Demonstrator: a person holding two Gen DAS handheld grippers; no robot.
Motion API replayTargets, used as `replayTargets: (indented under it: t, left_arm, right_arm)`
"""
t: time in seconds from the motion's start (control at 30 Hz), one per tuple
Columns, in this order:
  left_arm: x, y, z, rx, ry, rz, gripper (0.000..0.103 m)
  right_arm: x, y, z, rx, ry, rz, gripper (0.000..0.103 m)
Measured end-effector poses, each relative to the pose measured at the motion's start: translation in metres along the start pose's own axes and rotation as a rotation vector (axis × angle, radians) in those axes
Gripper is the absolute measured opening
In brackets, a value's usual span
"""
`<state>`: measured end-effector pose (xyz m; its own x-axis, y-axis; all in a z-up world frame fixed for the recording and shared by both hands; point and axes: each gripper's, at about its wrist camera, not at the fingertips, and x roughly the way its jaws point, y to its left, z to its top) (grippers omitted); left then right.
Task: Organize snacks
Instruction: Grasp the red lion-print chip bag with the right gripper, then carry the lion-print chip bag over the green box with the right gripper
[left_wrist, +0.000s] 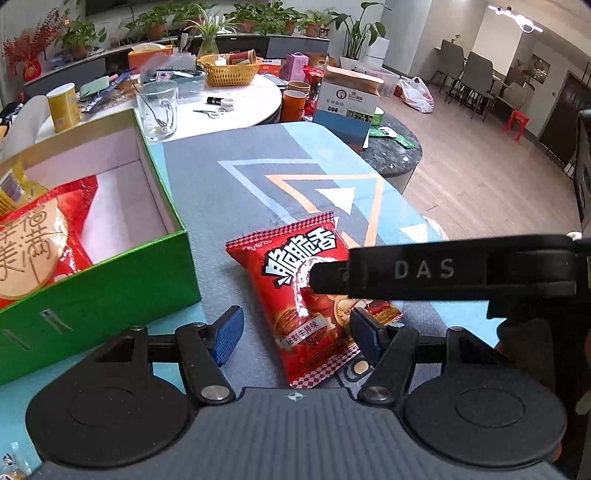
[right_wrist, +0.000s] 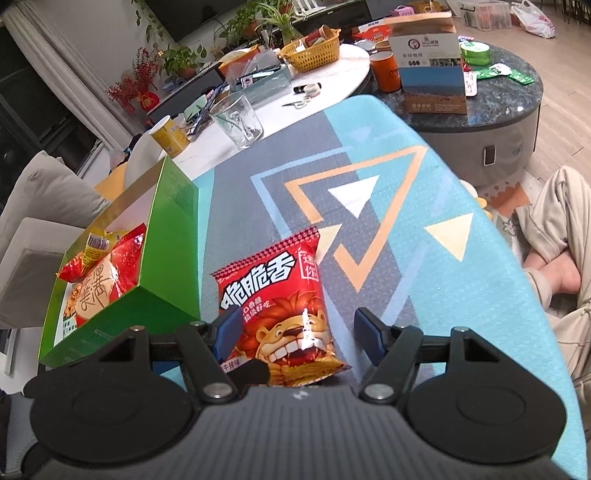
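A red snack bag (left_wrist: 295, 295) with a lion picture lies flat on the patterned mat (left_wrist: 229, 192). My left gripper (left_wrist: 297, 332) is open low over the bag's near end, blue pads on either side of it. A black finger (left_wrist: 332, 275) of the right gripper reaches in from the right over the bag's middle. In the right wrist view the same bag (right_wrist: 273, 295) lies between the spread pads of my right gripper (right_wrist: 299, 332), which is open. The open green box (left_wrist: 110, 280) (right_wrist: 166, 240) stands left of the bag and holds a red cookie packet (left_wrist: 33, 243).
Behind the mat stand a glass mug (left_wrist: 157, 110), a yellow can (left_wrist: 64, 107), a wicker basket (left_wrist: 229, 72), orange cans (left_wrist: 293, 105) and a blue-brown carton (left_wrist: 347, 107). A person's legs (right_wrist: 554, 258) are at the mat's right edge.
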<state>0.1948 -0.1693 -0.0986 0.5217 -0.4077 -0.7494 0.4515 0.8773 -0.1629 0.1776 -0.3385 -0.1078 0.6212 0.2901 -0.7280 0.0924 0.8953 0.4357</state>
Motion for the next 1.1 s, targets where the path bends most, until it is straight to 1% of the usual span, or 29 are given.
replayTargets:
  t: [0.1, 0.13, 0.17, 0.23, 0.43, 0.63, 0.77, 0.9, 1.1]
  left_arm:
    - [0.006, 0.001, 0.001, -0.016, 0.011, -0.044, 0.059]
    - [0.008, 0.001, 0.001, -0.021, 0.016, -0.057, 0.055]
    - [0.008, -0.001, 0.001, -0.018, 0.017, -0.058, 0.053]
    - [0.006, -0.008, -0.001, 0.023, 0.004, -0.045, 0.052]
    - [-0.012, -0.023, -0.003, 0.111, -0.032, -0.032, 0.05]
    - [-0.044, -0.035, -0.003, 0.173, -0.117, 0.001, 0.049]
    - [-0.067, -0.035, -0.002, 0.178, -0.167, 0.016, 0.049]
    - [-0.088, -0.029, -0.002, 0.175, -0.217, 0.036, 0.049]
    - [-0.112, -0.012, -0.003, 0.155, -0.257, 0.086, 0.049]
  right_arm:
    - [0.001, 0.006, -0.002, -0.042, -0.006, -0.015, 0.064]
    - [0.002, 0.008, -0.003, -0.055, -0.004, -0.014, 0.057]
    - [0.002, 0.009, -0.004, -0.055, 0.001, 0.0, 0.052]
    - [-0.001, 0.009, -0.006, -0.052, -0.003, 0.002, 0.051]
    - [-0.016, 0.01, -0.009, -0.033, -0.023, -0.007, 0.051]
    - [-0.043, 0.024, -0.011, -0.041, -0.086, 0.014, 0.051]
    - [-0.06, 0.04, -0.012, -0.073, -0.13, 0.034, 0.051]
    - [-0.07, 0.058, -0.009, -0.101, -0.155, 0.065, 0.051]
    - [-0.071, 0.085, -0.009, -0.143, -0.157, 0.118, 0.051]
